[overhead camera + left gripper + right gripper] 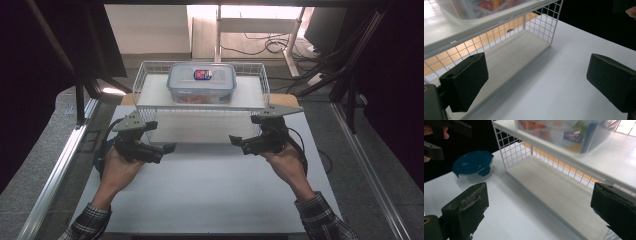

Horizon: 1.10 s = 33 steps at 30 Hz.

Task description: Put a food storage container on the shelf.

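A white wire rack (pixel 150 94) with two shelves stands at the far side of the white table (pixel 210 195). On its upper shelf sits a clear rectangular food box (pixel 201 82) with a blue-trimmed lid and colourful contents, also seen blurred as the box (pixel 564 132). The lower shelf (pixel 516 55) is bare. My left gripper (pixel 161 136) is held just in front of the rack's left end, jaws wide apart with nothing between them. My right gripper (pixel 245 130) mirrors it at the rack's right end, open and empty. Both point inward toward each other.
A small round container with a dark blue clip lid (pixel 472 166) stands on the table beside the rack's left end. Metal frame rails (pixel 60 165) run along both table sides. Bare white tabletop lies in front of the rack.
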### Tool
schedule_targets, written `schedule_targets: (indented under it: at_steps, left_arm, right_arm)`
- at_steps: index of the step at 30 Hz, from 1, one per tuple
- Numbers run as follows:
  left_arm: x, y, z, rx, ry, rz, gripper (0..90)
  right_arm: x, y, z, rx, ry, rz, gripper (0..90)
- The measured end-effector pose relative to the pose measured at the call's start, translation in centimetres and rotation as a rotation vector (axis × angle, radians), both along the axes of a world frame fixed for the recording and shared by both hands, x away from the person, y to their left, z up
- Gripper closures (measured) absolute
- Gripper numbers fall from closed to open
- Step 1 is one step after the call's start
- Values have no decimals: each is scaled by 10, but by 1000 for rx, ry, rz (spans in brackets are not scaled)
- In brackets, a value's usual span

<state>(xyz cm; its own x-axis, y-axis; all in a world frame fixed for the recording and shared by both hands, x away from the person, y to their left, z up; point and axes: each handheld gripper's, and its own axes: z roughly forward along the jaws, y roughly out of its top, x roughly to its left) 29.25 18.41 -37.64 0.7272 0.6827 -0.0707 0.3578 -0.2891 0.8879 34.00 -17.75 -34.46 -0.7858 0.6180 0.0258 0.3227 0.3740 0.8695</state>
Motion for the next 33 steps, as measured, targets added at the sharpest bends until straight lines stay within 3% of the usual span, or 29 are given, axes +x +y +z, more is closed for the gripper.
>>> schedule_targets:
  at_steps: [4,12,20,23,25,33]
  left_arm:
    - [-12,-5,-6,13,-12,-4,26]
    - [-36,-10,-31,-10,3,-9,20]
    - [-60,-11,-61,-10,-22,14,31]
    - [-65,-13,-69,12,-8,14,25]
    - [-68,-15,-75,2,3,10,25]
    - [-74,-18,-98,23,17,21,24]
  right_arm:
    - [-11,-2,-9,-15,-1,10,2]
    - [-34,-6,-25,-32,-23,13,0]
    - [-50,-14,-50,-4,0,-2,0]
    - [-52,-18,-63,6,13,-14,0]
    - [-52,-19,-72,-2,23,-20,0]
    - [-66,-23,-97,-2,14,-44,0]
